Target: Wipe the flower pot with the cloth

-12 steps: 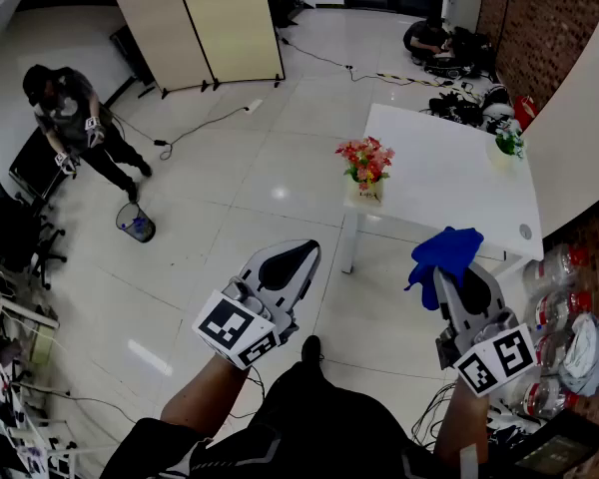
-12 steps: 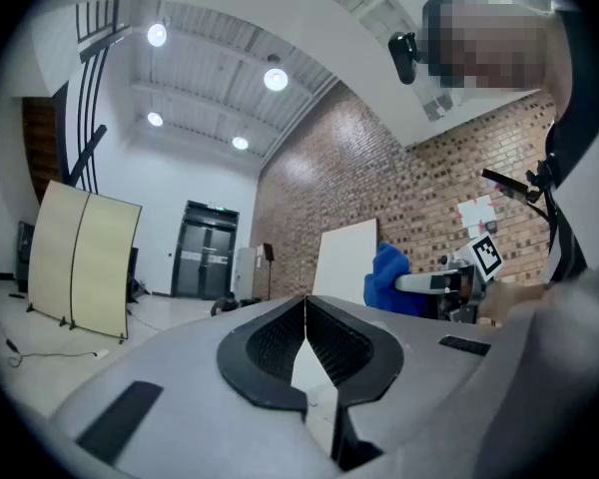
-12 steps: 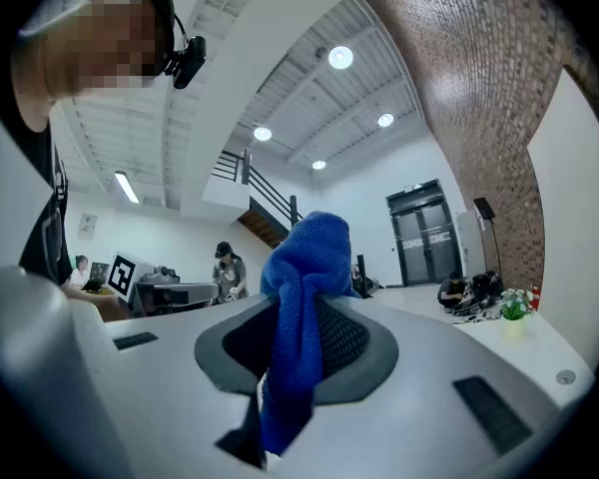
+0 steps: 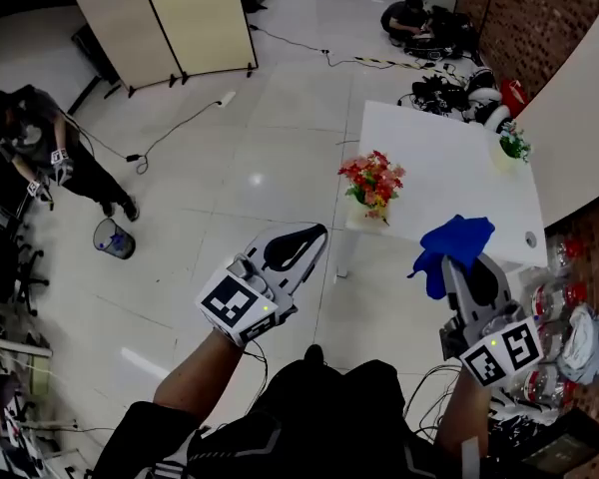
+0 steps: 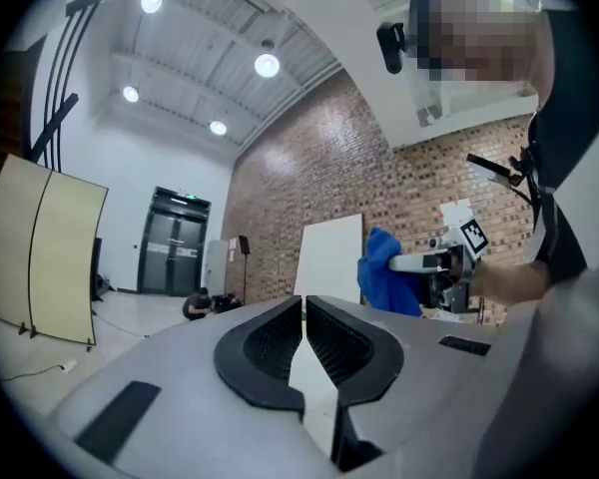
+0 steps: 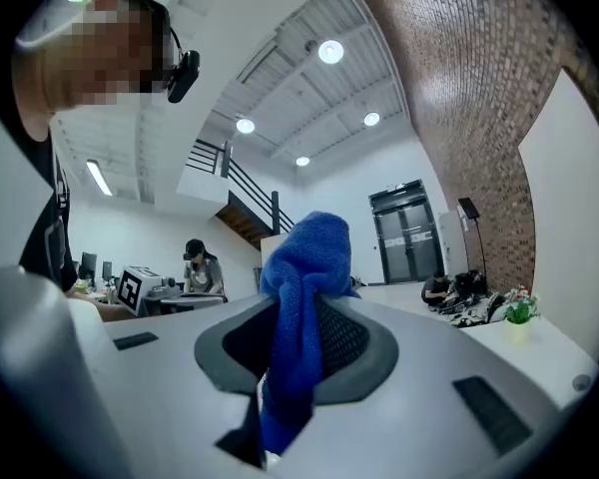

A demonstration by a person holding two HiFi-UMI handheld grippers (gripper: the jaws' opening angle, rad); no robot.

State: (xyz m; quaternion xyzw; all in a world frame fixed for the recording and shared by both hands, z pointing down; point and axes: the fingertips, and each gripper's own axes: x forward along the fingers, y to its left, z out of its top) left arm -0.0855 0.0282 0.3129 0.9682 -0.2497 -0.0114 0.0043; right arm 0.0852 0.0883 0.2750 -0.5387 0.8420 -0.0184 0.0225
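A pot of red and orange flowers point(image 4: 371, 190) stands at the near left corner of the white table point(image 4: 449, 168). My right gripper point(image 4: 469, 263) is shut on a blue cloth point(image 4: 451, 248), which bunches out past the jaw tips point(image 6: 301, 297) and hangs over the table's near edge in the head view. My left gripper point(image 4: 309, 236) is shut with nothing in it, held level over the floor to the left of the table, short of the pot. In the left gripper view the jaws point(image 5: 303, 319) meet, and the cloth point(image 5: 387, 272) shows to the right.
A small green plant in a pale pot point(image 4: 510, 146) stands at the table's far right. A white board point(image 4: 577, 108) leans by the brick wall. Folding screens point(image 4: 170, 23) stand far left. A person point(image 4: 42, 148) and a bin point(image 4: 112, 238) are on the floor at left. Clutter point(image 4: 569, 337) lies near right.
Both grippers have moved forward, closer to the table and the flower pot. The blue cloth stays in the right gripper. The person at left has shifted further left.
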